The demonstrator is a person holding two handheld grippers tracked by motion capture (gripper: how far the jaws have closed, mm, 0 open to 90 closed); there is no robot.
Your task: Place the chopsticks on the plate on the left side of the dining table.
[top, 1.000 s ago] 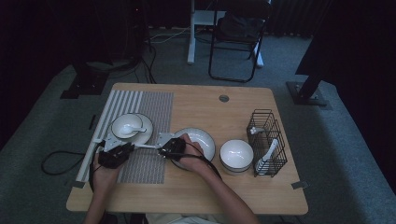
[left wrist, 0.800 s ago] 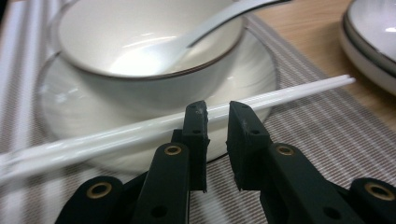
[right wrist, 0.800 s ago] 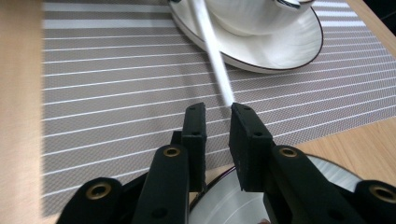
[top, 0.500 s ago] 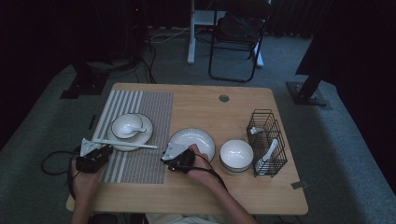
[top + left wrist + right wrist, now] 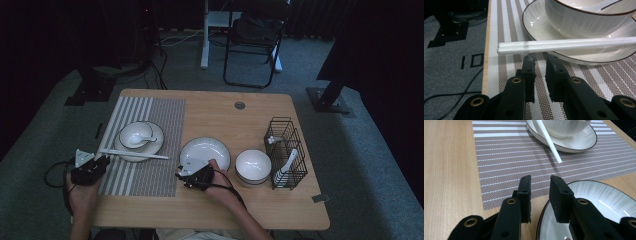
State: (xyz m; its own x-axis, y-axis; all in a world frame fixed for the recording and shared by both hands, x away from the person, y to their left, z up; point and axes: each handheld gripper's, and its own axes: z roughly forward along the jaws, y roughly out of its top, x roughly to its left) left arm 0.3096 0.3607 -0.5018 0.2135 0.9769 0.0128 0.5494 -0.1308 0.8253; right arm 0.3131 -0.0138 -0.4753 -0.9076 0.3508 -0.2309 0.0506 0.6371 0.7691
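chopsticks: pair of long white glossy plastic chopsticks (image 5: 564, 45), lying side by side and touching. There's a tiny grey printed mark partway along them in the left gripper view.
where they sit: laid across the near rim of the white saucer with a thin dark rim (image 5: 150, 145). One end pokes out over the grey-and-white striped woven placemat (image 5: 145, 175), on the side toward the table edge.
on the saucer: a white ribbed bowl with a dark rim (image 5: 589, 17), with a white ceramic spoon (image 5: 141, 136) resting in it.
left gripper: the left gripper (image 5: 539, 60) is just short of the chopsticks' free end, black jaws pointed at it with a narrow gap. Nothing between them, so it's let go and not gripping anything.
right gripper: the right gripper (image 5: 540, 182) sits at the seam where the placemat ends and the white ribbed plate with a dark rim (image 5: 599, 202) begins. The jaws have just been opening and nothing is between them; one jaw hangs over the plate's rim, the other over the wood.
rest of the table: light wooden tabletop (image 5: 220, 112). To the right of the plate there's another white bowl (image 5: 253, 166), then a black wire rack (image 5: 286, 150) with white utensils inside.
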